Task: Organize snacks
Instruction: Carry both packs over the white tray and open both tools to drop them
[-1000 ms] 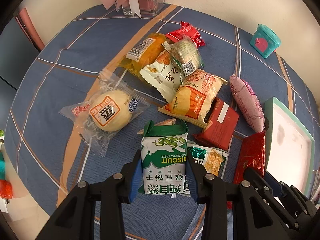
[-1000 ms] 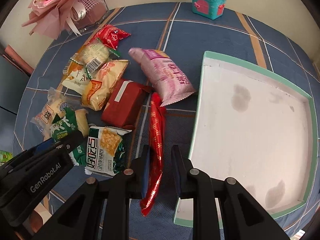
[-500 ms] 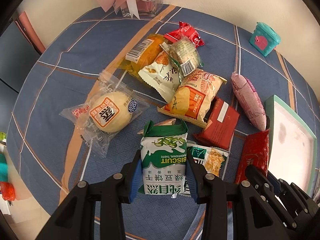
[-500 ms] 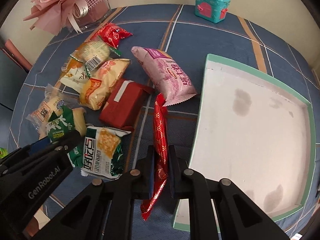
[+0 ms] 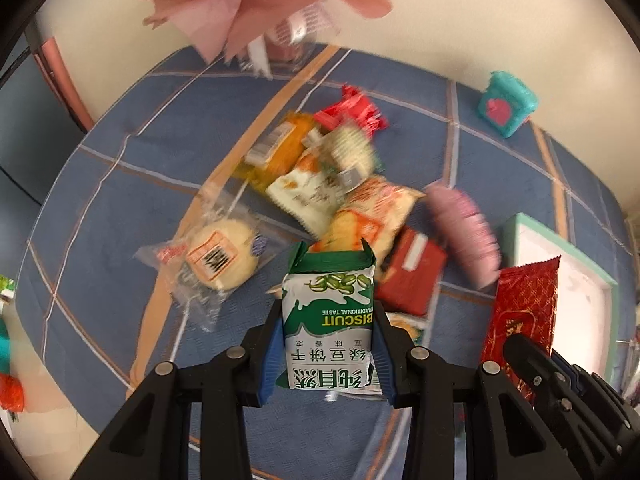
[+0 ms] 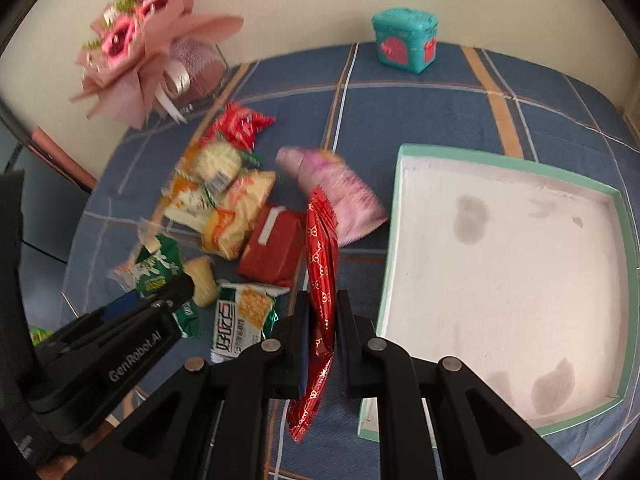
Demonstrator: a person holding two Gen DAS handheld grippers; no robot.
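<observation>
Both your packets now lifted off blue plaid cloth; earlier they lay on it. Left gripper pinching green biscuit packet, packet sticking out toward 12 o'clock. Right gripper clamped tight on red foil packet, edge-on, tail hanging at 6. Teal-rimmed tray at your 3 o'clock. Only right view shows tray's whole floor. Count: two grippers, one tray, one teal box.

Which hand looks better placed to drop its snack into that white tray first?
Probably the right. The right gripper, shut on the long red foil packet, hangs beside the green-rimmed white tray. The left gripper, holding the green-and-white biscuit pack, is farther away.
</observation>
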